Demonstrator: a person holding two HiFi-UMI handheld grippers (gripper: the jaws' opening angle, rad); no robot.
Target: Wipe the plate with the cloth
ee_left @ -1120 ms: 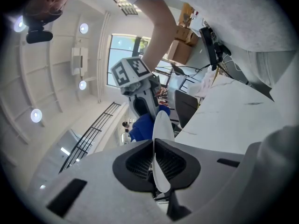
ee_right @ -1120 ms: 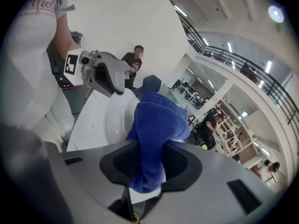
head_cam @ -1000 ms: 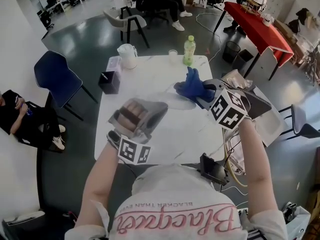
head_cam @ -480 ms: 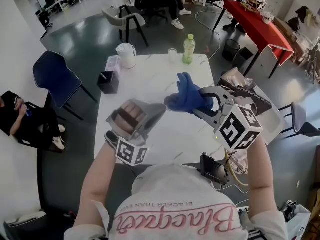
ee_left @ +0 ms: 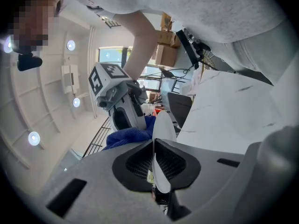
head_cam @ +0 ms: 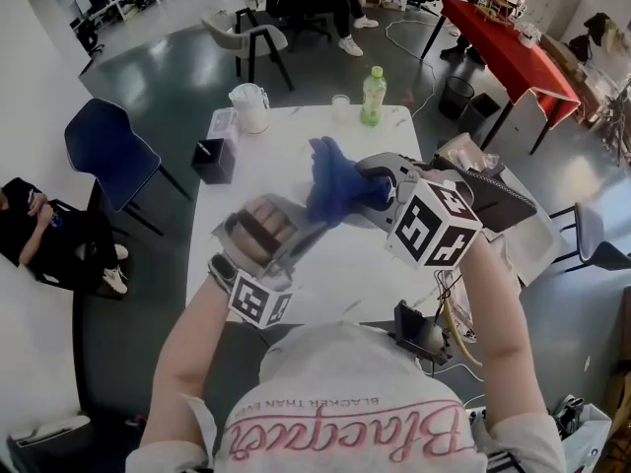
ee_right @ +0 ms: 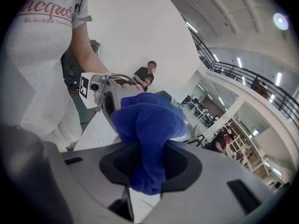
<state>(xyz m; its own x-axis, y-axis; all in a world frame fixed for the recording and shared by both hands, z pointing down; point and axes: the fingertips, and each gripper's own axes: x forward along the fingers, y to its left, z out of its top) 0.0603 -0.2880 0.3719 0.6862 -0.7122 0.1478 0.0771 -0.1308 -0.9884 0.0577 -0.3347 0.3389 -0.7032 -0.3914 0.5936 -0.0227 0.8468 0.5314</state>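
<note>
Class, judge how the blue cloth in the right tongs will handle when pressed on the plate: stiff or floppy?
Probably floppy: the blue cloth bunches and droops through the right tongs. Likely light, since one pinch carries it. Its woven texture should grip the plate rather than slip.

In the head view, at the bottom centre of the frame, the person's white shirt (head_cam: 345, 382) is showing pink script upside down, reading "Blacquer", with a small dark line just above it reading "BLACKER THAN EV", the rest lost in a fold. In the right gripper view, at the upper left, the same shirt is showing "acque" over "BLACKER THA".
</note>
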